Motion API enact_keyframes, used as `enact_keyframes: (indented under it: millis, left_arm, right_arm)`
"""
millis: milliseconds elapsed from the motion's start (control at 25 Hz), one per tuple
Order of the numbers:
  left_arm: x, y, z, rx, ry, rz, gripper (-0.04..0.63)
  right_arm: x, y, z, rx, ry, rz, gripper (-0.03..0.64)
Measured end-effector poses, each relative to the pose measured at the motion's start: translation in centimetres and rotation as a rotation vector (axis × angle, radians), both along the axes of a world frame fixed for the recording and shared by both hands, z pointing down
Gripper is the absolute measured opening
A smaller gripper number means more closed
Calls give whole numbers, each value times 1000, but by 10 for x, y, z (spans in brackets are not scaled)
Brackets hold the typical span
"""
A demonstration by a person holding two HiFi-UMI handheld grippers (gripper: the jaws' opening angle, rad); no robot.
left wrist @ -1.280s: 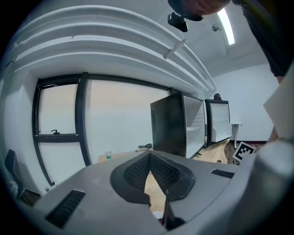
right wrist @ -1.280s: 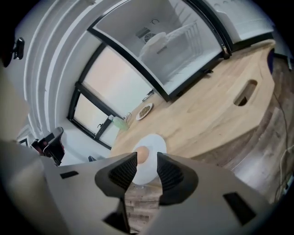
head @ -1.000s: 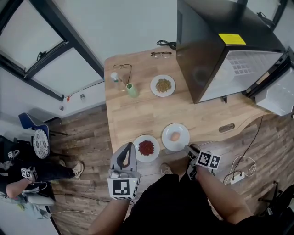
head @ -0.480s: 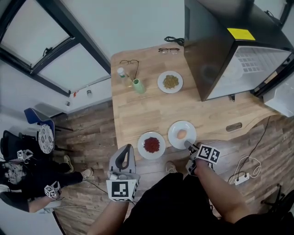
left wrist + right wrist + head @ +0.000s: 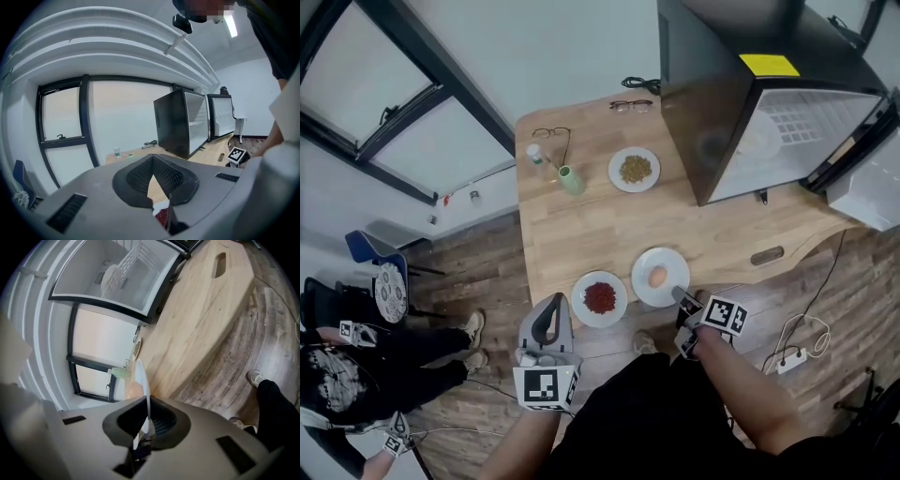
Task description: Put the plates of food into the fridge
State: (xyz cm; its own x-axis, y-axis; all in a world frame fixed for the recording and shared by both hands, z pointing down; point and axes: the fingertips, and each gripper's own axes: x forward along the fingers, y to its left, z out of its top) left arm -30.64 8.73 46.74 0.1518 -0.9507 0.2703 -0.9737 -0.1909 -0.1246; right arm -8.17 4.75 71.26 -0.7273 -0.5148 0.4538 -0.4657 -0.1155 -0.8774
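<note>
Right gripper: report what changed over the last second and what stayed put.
The right gripper has just been closing its jaws, and they now pinch the near rim of the egg plate, which was ungripped before. The left gripper, the red food plate and the far plate stayed put.

Three plates (image 5: 599, 298) (image 5: 660, 277) (image 5: 634, 170) (each with food), two pairs of glasses (image 5: 551, 136) (image 5: 630, 106), one fridge (image 5: 712, 103).

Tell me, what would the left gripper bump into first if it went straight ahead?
Most likely the plate of red food, just ahead of the left gripper at the table edge, though it may pass above.
</note>
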Motion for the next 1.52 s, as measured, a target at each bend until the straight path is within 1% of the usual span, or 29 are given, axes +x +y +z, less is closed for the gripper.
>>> enact_keyframes:
  millis: [120, 320, 560, 760, 1000, 1200, 1400, 1520]
  left_arm:
    - [10, -8, -4, 6, 20, 16, 3]
    - [30, -25, -16, 38, 28, 56, 3]
    - [55, -45, -29, 61, 57, 98, 3]
    - [73, -58, -37, 72, 58, 123, 3]
    - [103, -78, -45, 84, 68, 151, 3]
    - [126, -100, -52, 109, 83, 159, 3]
    - [148, -124, -63, 141, 70, 166, 3]
    - [159, -139, -67, 151, 78, 158, 3]
  right_arm:
    - [6, -5, -13, 12, -67, 31, 32]
    - [23, -15, -35, 43, -94, 57, 32]
    - [54, -28, -58, 103, -46, 73, 32]
    - [80, -35, -75, 114, -67, 120, 32]
    - [117, -48, -99, 137, -70, 151, 32]
    - [152, -68, -120, 165, -73, 194, 32]
    - [189, -85, -148, 201, -79, 222, 32]
    - [213, -97, -161, 206, -80, 250, 32]
